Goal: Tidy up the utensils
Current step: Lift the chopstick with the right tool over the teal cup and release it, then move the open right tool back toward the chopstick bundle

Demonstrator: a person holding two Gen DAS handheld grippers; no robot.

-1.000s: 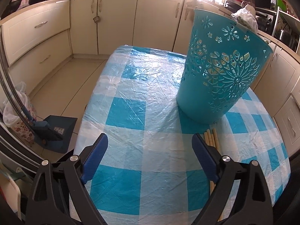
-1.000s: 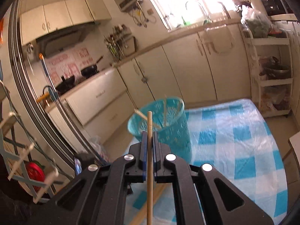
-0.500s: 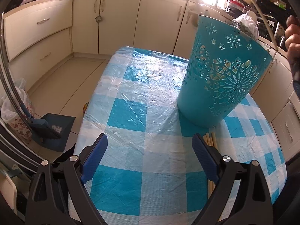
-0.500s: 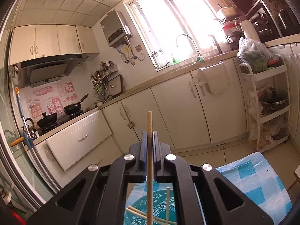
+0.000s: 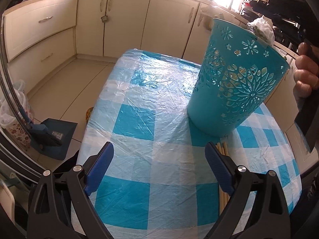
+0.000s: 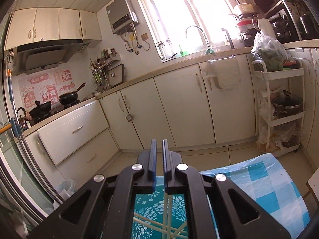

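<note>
A teal cut-out basket (image 5: 237, 83) stands on the blue-and-white checked tablecloth (image 5: 151, 131). Wooden chopsticks (image 5: 224, 153) lie on the cloth just in front of it, partly hidden behind my left gripper's right finger. My left gripper (image 5: 159, 159) is open and empty, low over the near part of the table. My right gripper (image 6: 158, 145) hovers directly above the basket (image 6: 157, 211), jaws a narrow gap apart with nothing between them. Several chopsticks (image 6: 167, 215) stand and lean inside the basket below it.
Cream cabinets (image 5: 123, 20) run behind the table. A blue dustpan (image 5: 53, 137) and a bagged bin (image 5: 12, 109) sit on the floor at left. A white trolley (image 6: 279, 107) with a pot stands at right. The table's edge (image 6: 275, 159) lies near it.
My right gripper held one chopstick upright over the basket; its jaws have parted slightly and the chopstick has dropped into the basket. My left gripper stayed open and drifted slightly.
</note>
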